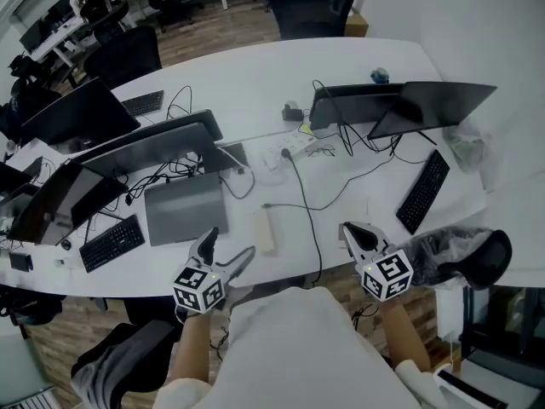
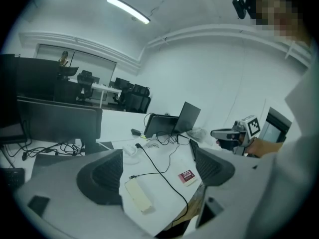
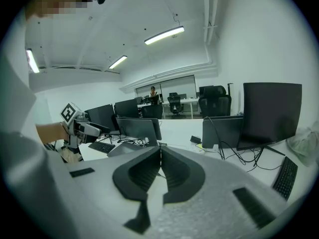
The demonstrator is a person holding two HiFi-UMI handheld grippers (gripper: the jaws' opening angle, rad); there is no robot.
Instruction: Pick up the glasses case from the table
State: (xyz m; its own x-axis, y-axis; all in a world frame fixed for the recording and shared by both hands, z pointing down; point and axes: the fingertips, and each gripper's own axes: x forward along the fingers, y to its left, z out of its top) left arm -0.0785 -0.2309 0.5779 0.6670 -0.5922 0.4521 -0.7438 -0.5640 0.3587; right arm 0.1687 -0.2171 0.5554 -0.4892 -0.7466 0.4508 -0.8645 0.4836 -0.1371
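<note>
White table (image 1: 255,75): one glasses case (image 1: 266,231), I think; left hand-held gripper (image 1: 230,244) gapes empty, right hand-held gripper (image 1: 351,231) closed

This is an office. A long white surface (image 1: 247,75) holds screens (image 1: 81,113), keyboards (image 1: 423,192), a laptop (image 1: 186,209) and many wires (image 1: 300,204). Black chairs (image 1: 311,7) stand on the far side. More desks (image 1: 60,41) with screens sit far left.

A long white desk (image 1: 255,75) is curving across a wooden floor (image 1: 213,28), with dark office chairs (image 1: 311,7) standing beyond its far edge. White walls (image 2: 209,78) are rising to a pale ceiling (image 2: 189,6) where strip lights (image 2: 128,10) are glowing.
</note>
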